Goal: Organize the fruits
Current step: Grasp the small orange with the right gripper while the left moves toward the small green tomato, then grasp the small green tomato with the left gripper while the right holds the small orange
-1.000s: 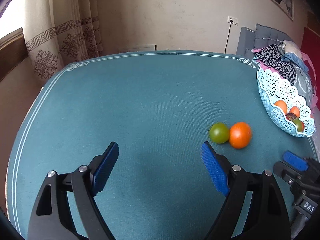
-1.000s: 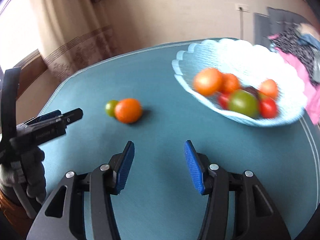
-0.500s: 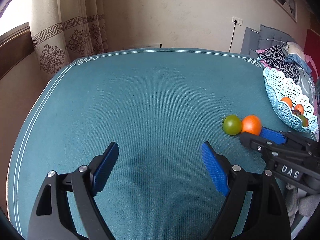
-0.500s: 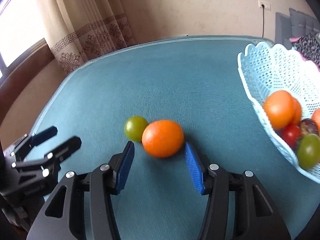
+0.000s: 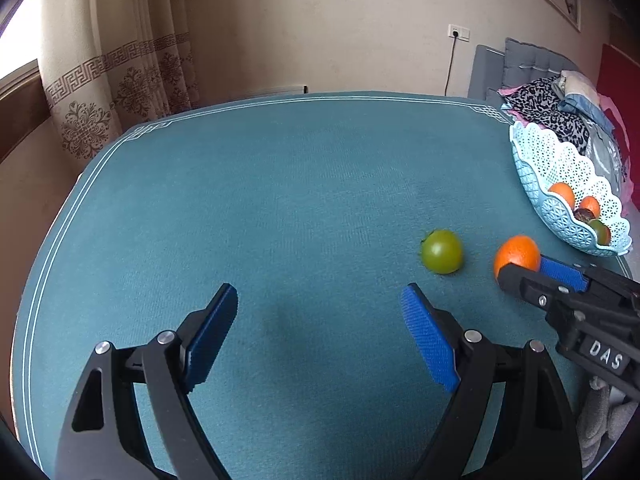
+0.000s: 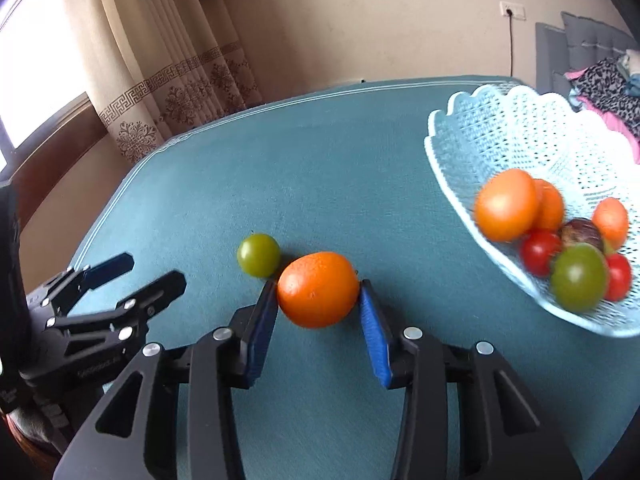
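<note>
An orange (image 6: 318,289) sits between the blue pads of my right gripper (image 6: 319,312), which is shut on it just over the teal tablecloth; the orange also shows in the left wrist view (image 5: 517,254). A green tomato (image 6: 258,255) lies just left of it, apart in the left wrist view (image 5: 441,251). The light blue lace basket (image 6: 472,148) at the right holds several oranges and tomatoes; it also shows in the left wrist view (image 5: 532,176). My left gripper (image 5: 320,328) is open and empty above the cloth, left of the fruit.
The teal tablecloth (image 5: 260,200) covers a table with white border lines. Patterned curtains (image 5: 120,92) hang at the back left. A pile of clothes (image 5: 556,108) lies on a grey bed behind the basket.
My right gripper moved forward around the orange and closed on it, drawing it away from the green tomato. The left gripper stayed open and shifted only slightly.
</note>
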{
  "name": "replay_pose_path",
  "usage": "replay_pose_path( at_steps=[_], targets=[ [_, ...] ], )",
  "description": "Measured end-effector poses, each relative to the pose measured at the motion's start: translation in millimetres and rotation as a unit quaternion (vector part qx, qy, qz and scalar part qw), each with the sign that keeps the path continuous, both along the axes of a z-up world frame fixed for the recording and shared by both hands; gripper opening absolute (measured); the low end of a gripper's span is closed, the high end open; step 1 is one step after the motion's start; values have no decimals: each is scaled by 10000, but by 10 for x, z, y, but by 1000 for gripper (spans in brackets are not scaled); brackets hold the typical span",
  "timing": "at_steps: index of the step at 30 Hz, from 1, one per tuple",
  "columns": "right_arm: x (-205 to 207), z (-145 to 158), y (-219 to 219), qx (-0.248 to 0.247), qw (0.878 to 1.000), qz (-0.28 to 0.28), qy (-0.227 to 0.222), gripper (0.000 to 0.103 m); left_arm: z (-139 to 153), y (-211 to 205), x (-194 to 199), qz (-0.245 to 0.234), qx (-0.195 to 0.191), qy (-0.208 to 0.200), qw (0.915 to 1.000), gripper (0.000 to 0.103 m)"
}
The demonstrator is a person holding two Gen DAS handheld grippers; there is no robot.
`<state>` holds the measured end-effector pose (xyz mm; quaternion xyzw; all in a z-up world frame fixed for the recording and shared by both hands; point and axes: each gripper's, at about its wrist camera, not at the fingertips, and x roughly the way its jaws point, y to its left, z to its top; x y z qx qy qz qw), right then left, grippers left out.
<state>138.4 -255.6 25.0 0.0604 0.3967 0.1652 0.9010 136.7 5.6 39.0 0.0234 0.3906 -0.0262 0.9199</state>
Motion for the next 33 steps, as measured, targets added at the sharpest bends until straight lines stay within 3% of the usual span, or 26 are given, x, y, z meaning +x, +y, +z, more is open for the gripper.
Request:
replay_pose_path(
  at_steps=[12,26,29,33],
  targets=[
    [-401,-65,-544,-72,9991,-412,-15,42,-1,-330,214,-279,-208,100,9993,85],
    [-438,-136,-576,-78,9984,-553,-3,42,-47,-523,391,-334,-226,134,9991,85],
    [-444,-142,-565,-79,9984,-563,-25,42,-64,-532,410,-325,-290,146,9989,84],
    [-450,-149,-573,-70,9984,-558,-17,42,-104,-575,411,-384,-246,180,9988,72]
  ],
)
